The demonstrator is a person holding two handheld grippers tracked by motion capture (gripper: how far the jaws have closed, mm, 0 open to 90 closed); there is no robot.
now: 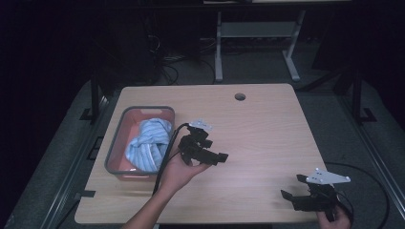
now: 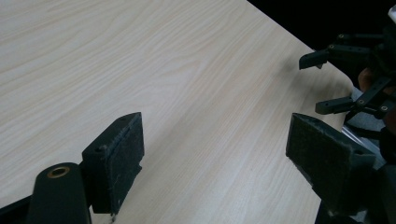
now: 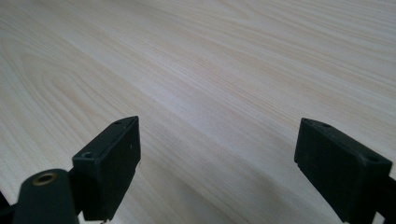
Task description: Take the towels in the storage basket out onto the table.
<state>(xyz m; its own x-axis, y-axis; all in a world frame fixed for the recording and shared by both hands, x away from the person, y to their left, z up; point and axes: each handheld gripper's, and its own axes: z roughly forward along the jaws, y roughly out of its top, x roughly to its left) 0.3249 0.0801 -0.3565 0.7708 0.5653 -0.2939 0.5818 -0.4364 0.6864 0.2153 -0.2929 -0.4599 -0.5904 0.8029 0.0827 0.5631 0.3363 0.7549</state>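
A grey-rimmed basket (image 1: 114,143) stands at the table's left with a crumpled light blue striped cloth (image 1: 148,143) inside. Just right of it a hand holds my left gripper (image 1: 216,151), open and empty, jaws aimed right over bare wood. In the left gripper view my left gripper (image 2: 215,154) has its pads wide apart, and the right gripper (image 2: 322,84) appears at the upper right. My right gripper (image 1: 291,187) sits near the table's front right corner, open, with nothing between its jaws; in its own view the right gripper (image 3: 217,163) faces plain wood.
The light wooden table (image 1: 267,133) has a round cable hole (image 1: 240,97) near its far edge. Cables trail from both grippers off the front edge. A metal desk frame (image 1: 258,43) stands on the dark floor beyond the table.
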